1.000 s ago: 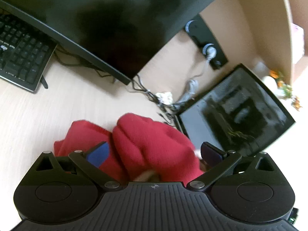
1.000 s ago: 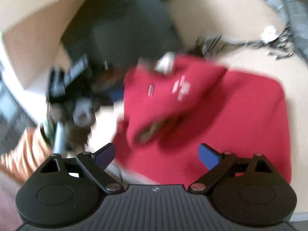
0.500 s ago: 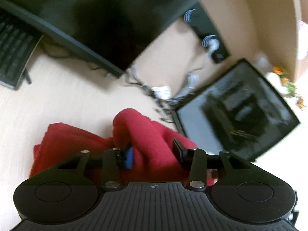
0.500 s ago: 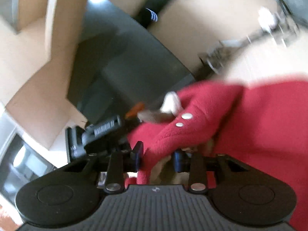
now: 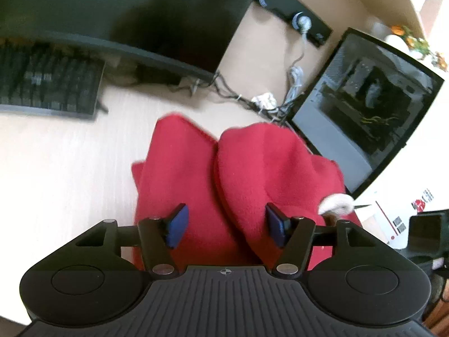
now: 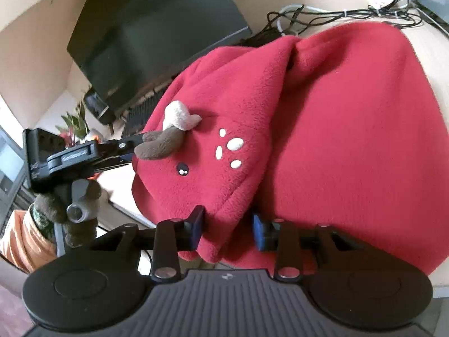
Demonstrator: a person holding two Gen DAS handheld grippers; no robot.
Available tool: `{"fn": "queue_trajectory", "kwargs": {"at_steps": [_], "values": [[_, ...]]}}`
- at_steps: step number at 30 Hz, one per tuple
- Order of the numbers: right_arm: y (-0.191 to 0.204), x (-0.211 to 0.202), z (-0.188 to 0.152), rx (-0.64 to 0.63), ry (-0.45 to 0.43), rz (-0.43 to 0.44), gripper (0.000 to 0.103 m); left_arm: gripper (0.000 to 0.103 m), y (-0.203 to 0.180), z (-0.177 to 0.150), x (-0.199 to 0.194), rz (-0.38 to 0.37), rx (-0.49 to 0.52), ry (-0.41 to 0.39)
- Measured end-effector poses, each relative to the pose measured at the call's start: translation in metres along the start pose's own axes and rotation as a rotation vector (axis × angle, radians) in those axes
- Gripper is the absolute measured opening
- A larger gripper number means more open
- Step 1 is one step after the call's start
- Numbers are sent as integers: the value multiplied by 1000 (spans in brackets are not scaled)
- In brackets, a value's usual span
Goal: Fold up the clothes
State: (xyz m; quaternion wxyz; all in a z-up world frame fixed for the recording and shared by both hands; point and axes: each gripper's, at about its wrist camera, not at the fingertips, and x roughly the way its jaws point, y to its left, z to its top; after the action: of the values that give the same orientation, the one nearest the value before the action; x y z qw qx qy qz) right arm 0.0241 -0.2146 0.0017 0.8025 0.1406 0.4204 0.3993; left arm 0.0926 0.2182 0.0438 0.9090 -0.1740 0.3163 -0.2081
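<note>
Pinching the hood edge of the red fleece garment [image 6: 322, 129], the right gripper [image 6: 228, 229] has its jaws drawn narrow, both blue pads pressed against a ridge of cloth just below the embroidered eye [image 6: 182, 168] and the stuffed antler [image 6: 161, 147]. Its jaws closed sharply a moment ago and have barely shifted since. The left gripper [image 5: 227, 226] has just been opening again: its pads [image 5: 176, 226] stand about half apart over the fleece, the rounded fold running between them, and neither pad seems to press on it, so I judge it has let go.

The garment lies bunched on the pale desk [image 5: 56, 168], near the gaming PC case [image 5: 364, 104] on the right, with the monitor [image 5: 126, 8] and keyboard [image 5: 47, 90] on the far side and a tangle of cables [image 5: 252, 101] just beyond the cloth.

To do this fold well, the right side should carry the hood flat across the body rather than letting it roll, keeping the antler and the cream ear [image 6: 179, 116] tucked inward. The left one should take a fresh hold lower on the fold's edge. Dragging toward the cables risks snagging.
</note>
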Motion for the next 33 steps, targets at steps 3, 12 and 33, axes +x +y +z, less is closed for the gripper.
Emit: {"fn": "queue_trajectory", "kwargs": {"at_steps": [3,12,33], "values": [[2,-1,-4,-43,-12,-28,36,63,-12,18,-14,-60,35,-69],[25,-9,-1,-177,-92,-115,59,73,-41,15,43,-139,30,-12],[-44,42,115,57,-222,-133,80,83,-41,-9,56,-56,46,-37]]}}
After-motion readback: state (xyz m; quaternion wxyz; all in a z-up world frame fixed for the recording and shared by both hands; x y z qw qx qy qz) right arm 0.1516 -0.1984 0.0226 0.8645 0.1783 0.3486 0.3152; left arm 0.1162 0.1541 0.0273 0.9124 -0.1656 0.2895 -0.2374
